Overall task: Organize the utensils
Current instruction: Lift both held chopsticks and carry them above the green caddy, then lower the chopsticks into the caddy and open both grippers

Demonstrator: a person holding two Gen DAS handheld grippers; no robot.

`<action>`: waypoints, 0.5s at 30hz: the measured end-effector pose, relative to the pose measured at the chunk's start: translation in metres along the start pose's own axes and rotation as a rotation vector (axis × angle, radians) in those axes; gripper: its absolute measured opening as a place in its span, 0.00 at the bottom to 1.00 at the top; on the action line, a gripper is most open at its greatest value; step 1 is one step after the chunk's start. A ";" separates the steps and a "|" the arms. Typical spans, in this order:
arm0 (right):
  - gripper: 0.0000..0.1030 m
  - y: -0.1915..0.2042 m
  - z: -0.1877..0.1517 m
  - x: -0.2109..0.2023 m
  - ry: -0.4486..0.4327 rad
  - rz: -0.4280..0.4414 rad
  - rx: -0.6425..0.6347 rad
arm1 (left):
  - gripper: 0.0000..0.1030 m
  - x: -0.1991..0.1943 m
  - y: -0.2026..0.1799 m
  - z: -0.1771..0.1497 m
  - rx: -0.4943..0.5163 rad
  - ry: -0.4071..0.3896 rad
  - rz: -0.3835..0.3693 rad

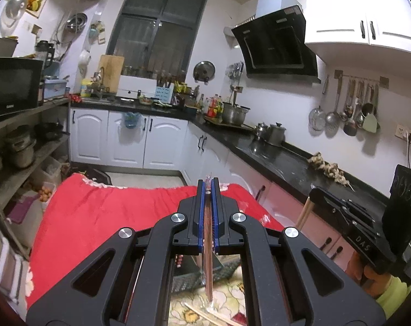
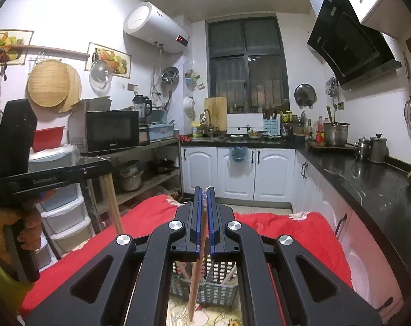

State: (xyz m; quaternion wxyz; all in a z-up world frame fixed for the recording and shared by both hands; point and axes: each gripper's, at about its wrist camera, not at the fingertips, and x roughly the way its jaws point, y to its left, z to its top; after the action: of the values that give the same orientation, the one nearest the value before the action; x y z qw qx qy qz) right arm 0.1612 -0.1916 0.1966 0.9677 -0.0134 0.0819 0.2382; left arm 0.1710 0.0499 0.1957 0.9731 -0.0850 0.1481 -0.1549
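Both tongs clenched: left tongs (image 1: 208, 187) on a wrapped chopstick pair (image 1: 208, 266), right tongs (image 2: 204, 194) on a bare chopstick (image 2: 196, 271). Both hang over the near surface above the grey basket (image 2: 219, 290). Step: carry. Next: lower into the basket, then release.
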 end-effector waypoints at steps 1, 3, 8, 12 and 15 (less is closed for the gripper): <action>0.04 -0.002 0.001 0.002 -0.002 -0.003 0.000 | 0.02 0.002 0.001 0.003 -0.001 -0.007 0.004; 0.04 -0.005 0.005 0.007 -0.010 -0.011 0.002 | 0.02 0.006 0.002 0.008 0.005 -0.017 0.010; 0.04 -0.014 0.017 0.018 -0.036 -0.029 0.000 | 0.02 0.017 0.001 0.018 0.030 -0.043 0.037; 0.04 -0.019 0.025 0.026 -0.061 -0.040 -0.004 | 0.02 0.032 0.005 0.025 0.043 -0.049 0.078; 0.04 -0.022 0.029 0.034 -0.077 -0.051 -0.007 | 0.02 0.045 0.010 0.025 0.037 -0.049 0.097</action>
State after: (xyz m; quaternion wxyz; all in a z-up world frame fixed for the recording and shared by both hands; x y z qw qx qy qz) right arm 0.2058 -0.1940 0.2194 0.9758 -0.0098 0.0433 0.2140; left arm 0.2226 0.0472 0.2058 0.9841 -0.0634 0.1256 -0.1080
